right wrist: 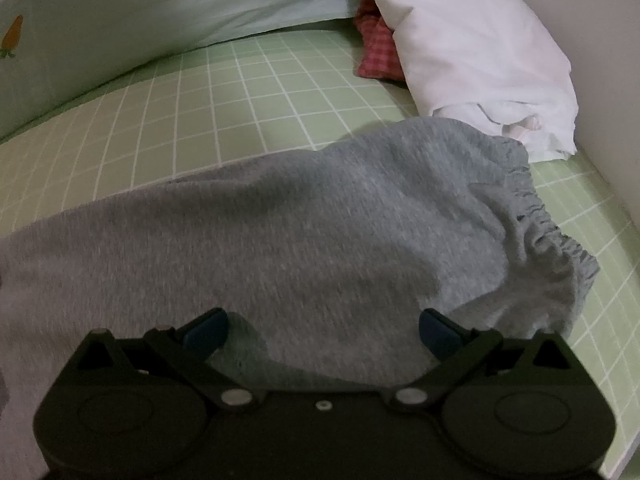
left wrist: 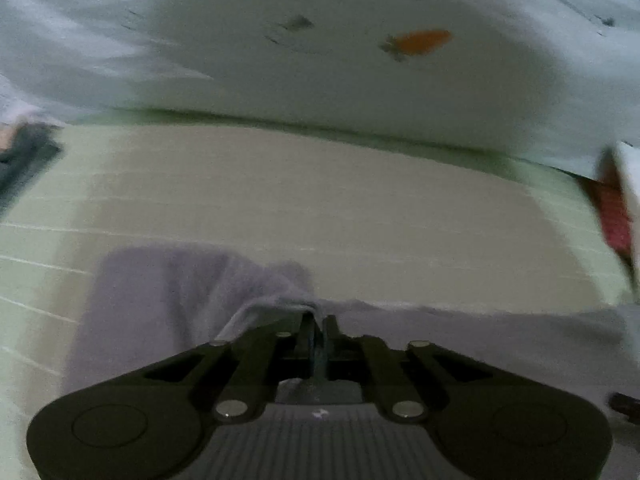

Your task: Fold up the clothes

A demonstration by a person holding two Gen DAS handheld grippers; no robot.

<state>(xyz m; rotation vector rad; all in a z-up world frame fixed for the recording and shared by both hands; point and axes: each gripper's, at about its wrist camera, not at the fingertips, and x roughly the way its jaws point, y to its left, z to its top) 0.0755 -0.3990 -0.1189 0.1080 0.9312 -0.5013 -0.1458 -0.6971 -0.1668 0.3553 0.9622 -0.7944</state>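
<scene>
A grey knit garment (right wrist: 304, 232) with a gathered elastic waistband (right wrist: 536, 216) lies spread on the green checked bed sheet (right wrist: 248, 92). My right gripper (right wrist: 322, 326) is open, its blue-padded fingers (right wrist: 208, 330) spread wide just above the garment's near edge. In the left wrist view my left gripper (left wrist: 318, 318) is shut on a raised fold of the same grey garment (left wrist: 160, 300), pinching its edge above the sheet (left wrist: 280, 200).
A pale duvet with carrot prints (left wrist: 360, 60) lies along the far side, also in the right wrist view (right wrist: 120, 20). A white pillow (right wrist: 472, 48) and a red checked cloth (right wrist: 378, 52) lie at the right. A white bed wall (right wrist: 600, 100) bounds the right edge.
</scene>
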